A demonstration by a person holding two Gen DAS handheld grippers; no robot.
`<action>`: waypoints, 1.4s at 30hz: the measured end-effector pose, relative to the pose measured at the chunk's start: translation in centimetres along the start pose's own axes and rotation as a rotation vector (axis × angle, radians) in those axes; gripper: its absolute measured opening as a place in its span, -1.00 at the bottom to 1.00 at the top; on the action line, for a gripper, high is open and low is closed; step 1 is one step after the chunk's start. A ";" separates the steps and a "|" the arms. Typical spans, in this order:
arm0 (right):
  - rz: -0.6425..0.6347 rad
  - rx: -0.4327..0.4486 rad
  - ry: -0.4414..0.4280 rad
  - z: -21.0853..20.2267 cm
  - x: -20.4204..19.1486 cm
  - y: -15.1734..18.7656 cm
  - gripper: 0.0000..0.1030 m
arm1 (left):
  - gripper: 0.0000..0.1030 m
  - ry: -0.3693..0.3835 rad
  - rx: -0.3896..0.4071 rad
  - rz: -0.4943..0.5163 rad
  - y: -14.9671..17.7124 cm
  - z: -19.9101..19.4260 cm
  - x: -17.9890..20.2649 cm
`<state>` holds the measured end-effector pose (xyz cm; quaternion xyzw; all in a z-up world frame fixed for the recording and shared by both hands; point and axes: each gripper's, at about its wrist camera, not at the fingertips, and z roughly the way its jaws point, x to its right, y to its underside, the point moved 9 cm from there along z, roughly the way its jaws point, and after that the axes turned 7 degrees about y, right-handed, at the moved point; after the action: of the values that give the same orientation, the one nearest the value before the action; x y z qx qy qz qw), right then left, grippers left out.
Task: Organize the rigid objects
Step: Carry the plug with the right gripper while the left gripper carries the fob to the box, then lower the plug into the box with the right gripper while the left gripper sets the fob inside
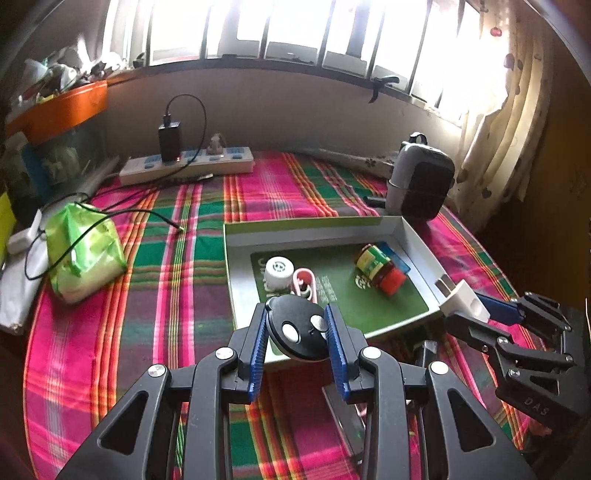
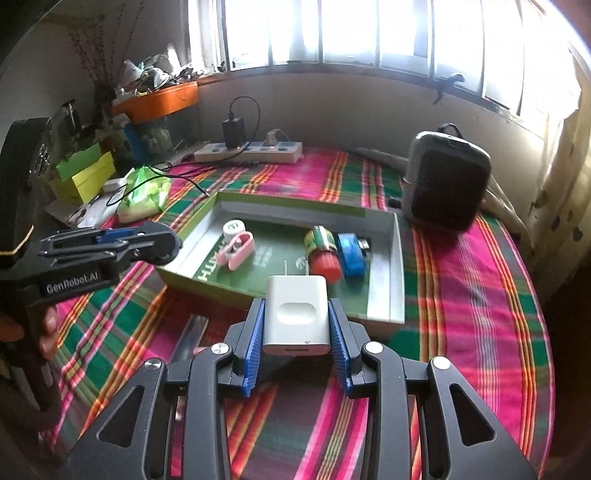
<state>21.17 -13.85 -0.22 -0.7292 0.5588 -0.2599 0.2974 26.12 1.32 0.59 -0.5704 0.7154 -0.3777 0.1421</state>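
Plaid cloth (image 1: 177,258) below; L tool (image 1: 297,314) clamps black fob (image 1: 299,330); R tool (image 2: 295,314) clamps charger (image 2: 297,314).

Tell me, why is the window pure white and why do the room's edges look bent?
Left wrist view: daylight overexposes the window, and the fisheye lens curves the sill. Right wrist view: same blown-out window, a dim interior, and the tablecloth bowing toward dark corners.

Power strip (image 1: 186,168), green bag (image 1: 83,254), plaid cloth (image 1: 177,280), grey speaker (image 2: 447,181)
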 end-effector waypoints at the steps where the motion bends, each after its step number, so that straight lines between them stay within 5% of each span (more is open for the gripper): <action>1: -0.003 -0.001 -0.006 0.3 -0.1 -0.4 -0.32 | -0.43 -0.003 0.000 0.001 -0.2 0.2 -0.1; 15: -0.026 -0.054 -0.066 5.4 -1.1 -3.3 -0.32 | -0.43 -0.017 -0.054 -0.027 -0.7 4.0 -1.2; 42: -0.068 -0.137 -0.080 12.0 -1.9 -3.9 -0.32 | -0.43 -0.067 -0.108 -0.003 -0.7 7.5 -2.4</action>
<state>31.86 -9.55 -5.75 -0.7764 0.5377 -0.2016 0.2597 32.11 0.63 -4.51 -0.5905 0.7289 -0.3194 0.1344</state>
